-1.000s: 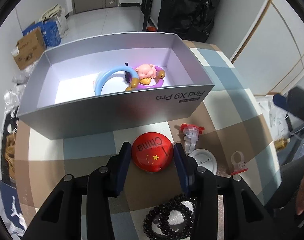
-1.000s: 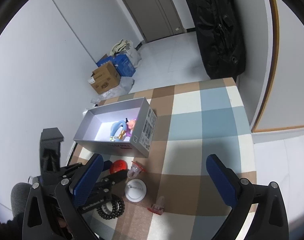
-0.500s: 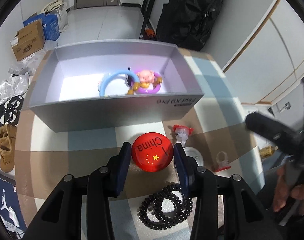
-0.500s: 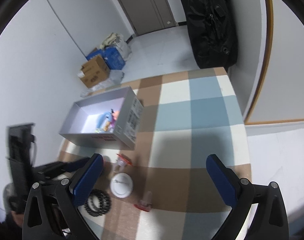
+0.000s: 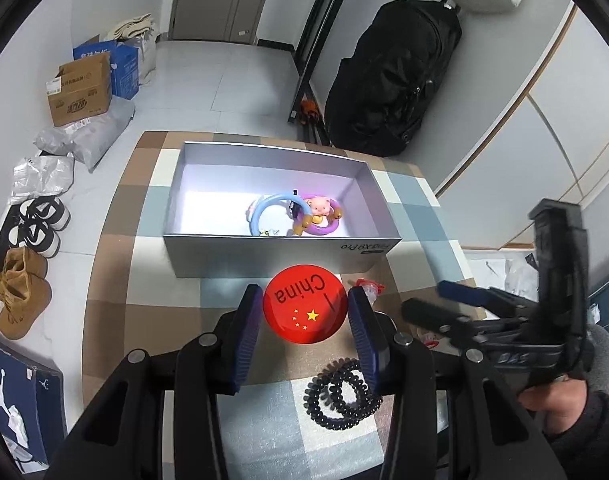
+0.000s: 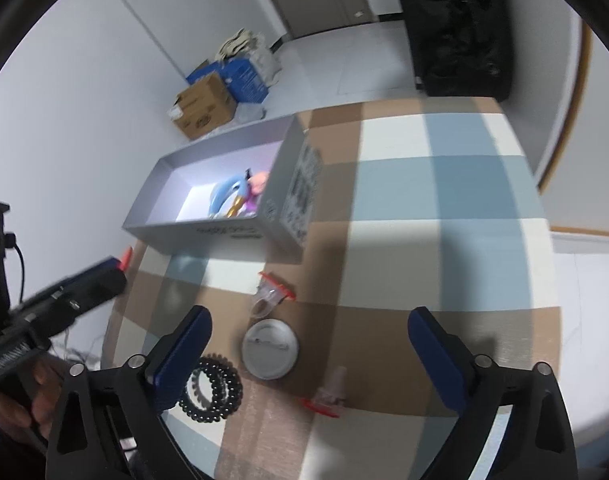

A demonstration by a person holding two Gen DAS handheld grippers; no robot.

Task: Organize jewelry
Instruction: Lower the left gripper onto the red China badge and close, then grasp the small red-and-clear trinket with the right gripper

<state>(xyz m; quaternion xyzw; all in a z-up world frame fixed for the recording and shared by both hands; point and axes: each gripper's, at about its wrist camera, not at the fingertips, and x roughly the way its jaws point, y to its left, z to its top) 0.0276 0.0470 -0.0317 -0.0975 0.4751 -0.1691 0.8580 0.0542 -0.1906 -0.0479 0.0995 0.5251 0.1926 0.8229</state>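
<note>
Now left claw (image 5: 304, 314) tilted down gripping red badge (image 5: 304, 304), lifted

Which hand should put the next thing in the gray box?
The left. The left gripper already clamps the red China badge just short of the gray box. The right gripper holds nothing; its jaws, just starting to close, hang wide above the white badge.

Clutter on the floor around the bench

A brown cardboard box (image 5: 80, 92) sits beside a blue box (image 5: 116, 66); tan boots (image 5: 20, 294) and black-and-white shoes (image 5: 40, 222) lie along the left; a big black bag (image 5: 392, 80) leans against the wall.
</note>
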